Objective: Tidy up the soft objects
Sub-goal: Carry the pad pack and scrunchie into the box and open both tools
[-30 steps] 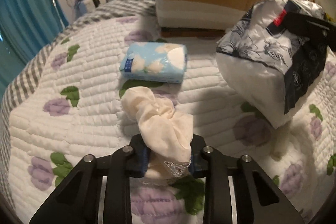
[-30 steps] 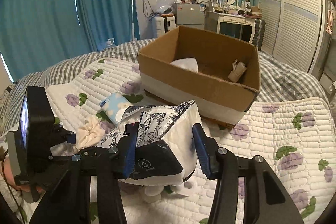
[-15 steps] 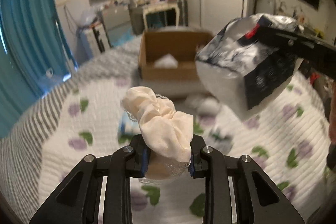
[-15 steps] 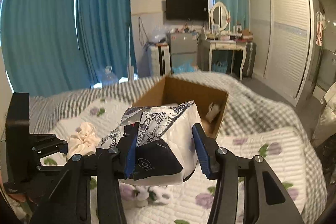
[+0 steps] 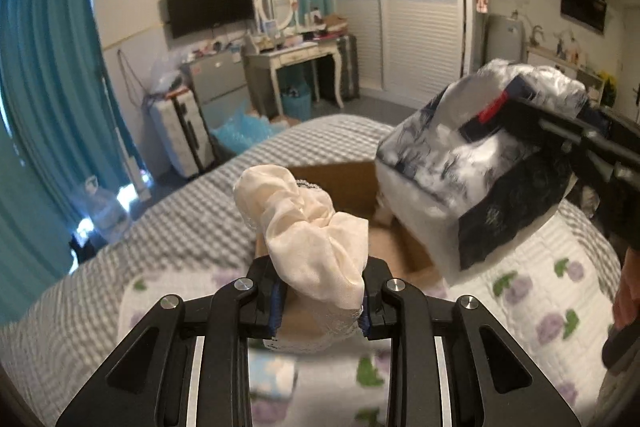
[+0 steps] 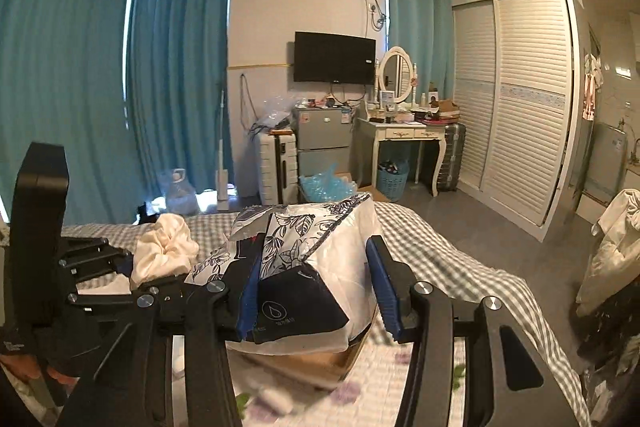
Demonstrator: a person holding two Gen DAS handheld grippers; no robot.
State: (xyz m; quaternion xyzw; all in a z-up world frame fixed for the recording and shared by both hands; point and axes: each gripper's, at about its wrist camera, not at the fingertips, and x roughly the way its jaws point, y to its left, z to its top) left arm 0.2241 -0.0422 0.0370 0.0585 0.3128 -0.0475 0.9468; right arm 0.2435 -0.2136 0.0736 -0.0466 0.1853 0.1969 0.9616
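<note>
Gripping a cream, ruffled fabric scrunchie (image 5: 308,239) between its blue-padded fingers, the left tool (image 5: 320,303) holds it up in the air, the soft loop bulging above the jaws. Just to its right, the right tool (image 6: 314,291) is clamped on a white plastic tissue pack with a dark navy floral print (image 6: 308,267), raised at about the same height; in the left wrist view that pack (image 5: 472,163) hangs over the open brown cardboard box (image 5: 344,183). Below and in front, the box sits on the bed with the white quilted, purple-flowered cover (image 5: 532,291), and a light blue soft packet (image 5: 272,377) lies blurred on the quilt under the left tool. Beyond the bed's grey checked edge stand a white dressing table with an oval mirror (image 6: 400,131), a wall-mounted black television (image 6: 335,58), teal curtains (image 6: 176,67) and a white louvred wardrobe (image 6: 520,99).
</note>
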